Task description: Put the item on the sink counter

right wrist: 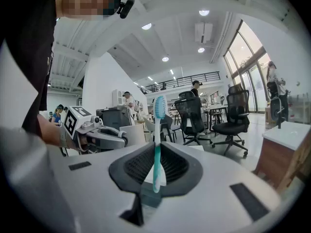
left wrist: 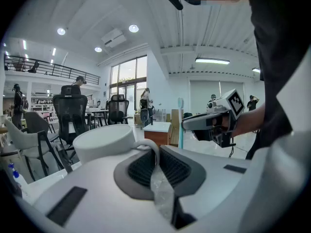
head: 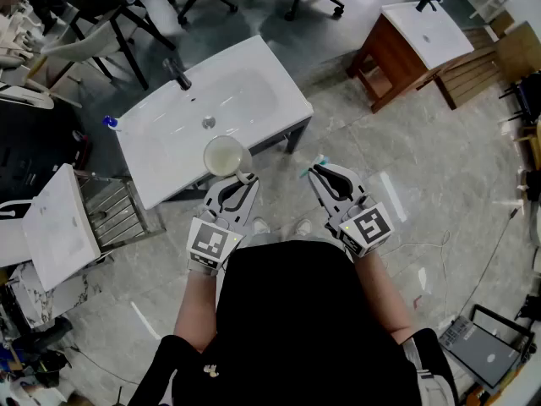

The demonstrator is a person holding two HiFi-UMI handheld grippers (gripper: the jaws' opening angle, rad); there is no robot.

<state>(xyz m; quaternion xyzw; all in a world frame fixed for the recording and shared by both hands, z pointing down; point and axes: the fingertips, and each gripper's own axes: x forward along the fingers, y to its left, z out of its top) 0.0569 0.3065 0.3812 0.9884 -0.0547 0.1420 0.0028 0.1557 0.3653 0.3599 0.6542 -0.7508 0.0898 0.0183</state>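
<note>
White round mug [head: 226, 155] with a smooth glossy wall: where is it?

In the left tongs [head: 243, 178]. They are closed on its thin loop handle [left wrist: 155, 152], with the dark ribbed pads pressing it from both sides. From the head view, the mug shows over the near edge of the white sink desk [head: 279, 100], mouth up. I cannot tell whether it touches.

What is that desk like?

A glossy white rectangular top with a shallow moulded basin and a round drain [head: 208, 123]. A dark tap [head: 179, 76] stands at the far edge, and a small blue-topped thing [head: 110, 123] sits at its left corner.

And the room?

A big open hall with a grey polished stone-look floor [head: 423, 184], white ceiling lamps and tall windows. Black office chairs [head: 114, 7] stand beyond the desk.

And the other tongs?

The right tongs [head: 319, 169] are clamped on a slim teal and white plastic toothbrush [right wrist: 156, 144]. It stands upright with the bristle head on top.

Is anything close by?

A wire rack [head: 114, 210] and a white slab [head: 59, 227] are just left of the desk. A brown wooden cabinet with a white top [head: 406, 45] stands well off to the right.
</note>
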